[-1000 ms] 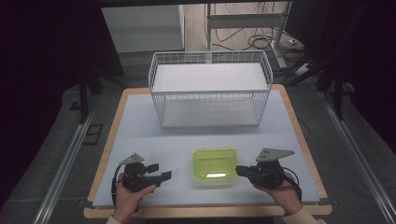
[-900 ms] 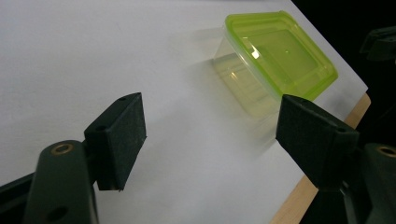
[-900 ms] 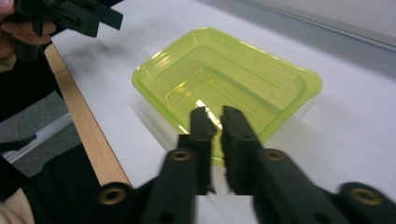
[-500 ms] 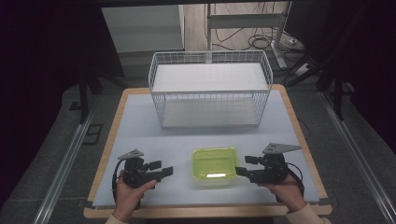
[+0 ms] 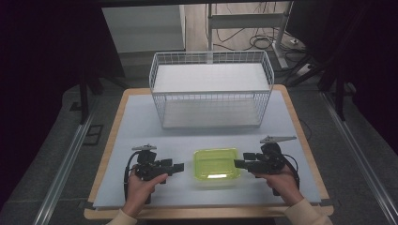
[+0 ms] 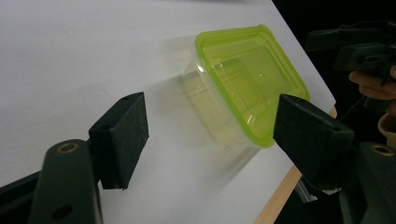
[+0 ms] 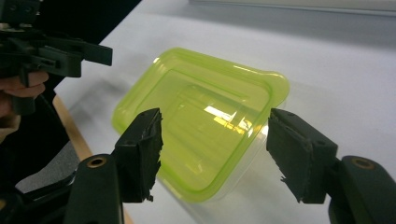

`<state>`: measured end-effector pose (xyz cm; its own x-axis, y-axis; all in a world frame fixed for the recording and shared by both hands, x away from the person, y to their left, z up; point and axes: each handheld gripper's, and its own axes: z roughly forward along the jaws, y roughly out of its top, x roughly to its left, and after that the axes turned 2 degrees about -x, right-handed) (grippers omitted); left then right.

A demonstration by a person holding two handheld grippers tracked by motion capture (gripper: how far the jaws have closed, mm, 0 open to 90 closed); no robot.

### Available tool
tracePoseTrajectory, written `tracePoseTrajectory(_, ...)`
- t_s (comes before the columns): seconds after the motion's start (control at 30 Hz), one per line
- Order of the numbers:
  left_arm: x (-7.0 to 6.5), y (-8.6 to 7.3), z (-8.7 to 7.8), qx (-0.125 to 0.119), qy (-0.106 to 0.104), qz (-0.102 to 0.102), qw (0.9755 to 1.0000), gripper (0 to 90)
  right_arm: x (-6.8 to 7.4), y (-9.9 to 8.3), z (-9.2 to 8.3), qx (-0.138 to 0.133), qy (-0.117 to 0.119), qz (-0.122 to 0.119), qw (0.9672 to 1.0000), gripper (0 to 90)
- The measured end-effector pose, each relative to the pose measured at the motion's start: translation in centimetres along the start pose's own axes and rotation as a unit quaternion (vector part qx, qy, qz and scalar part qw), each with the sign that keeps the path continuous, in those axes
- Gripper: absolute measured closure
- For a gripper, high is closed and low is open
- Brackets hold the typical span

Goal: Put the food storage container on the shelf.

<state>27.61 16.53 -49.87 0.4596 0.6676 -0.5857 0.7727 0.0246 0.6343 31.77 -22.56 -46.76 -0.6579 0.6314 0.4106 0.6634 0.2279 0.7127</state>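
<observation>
Two grippers flank a clear box with a green lid (image 5: 216,164), which sits on the near part of the white table (image 5: 141,122), roughly midway between our hands. Our left gripper (image 5: 177,167) points right toward the box from just beside its left edge; its jaws stand wide apart with nothing between them, as the left gripper view (image 6: 210,135) shows, where the box (image 6: 243,88) lies just beyond the pads. Our right gripper (image 5: 238,163) points left at the box's right edge. Its jaws, having just been opening and then easing in a little, are spread wide in the right gripper view (image 7: 215,140), with the lid (image 7: 201,112) lying past them and neither pad pressing on it. Farther off, a white wire basket (image 5: 211,89) stands at the far middle of the table.
</observation>
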Motion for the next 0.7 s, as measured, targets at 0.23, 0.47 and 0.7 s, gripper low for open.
tracePoseTrajectory(0.23,-0.2,0.8,2.2,0.019,-0.012,-0.011,0.9997,26.1,-1.4,0.4,1.3,0.009,-0.003,0.041,0.9991,37.7)
tracePoseTrajectory(0.47,-0.2,0.6,3.3,0.033,-0.015,-0.018,0.9992,26.4,-2.1,-0.3,1.6,0.019,0.004,0.067,0.9976,40.3)
tracePoseTrajectory(0.7,-0.2,0.8,5.1,0.045,-0.031,-0.037,0.9978,31.6,-2.2,-0.7,2.3,0.028,0.009,0.077,0.9966,46.8)
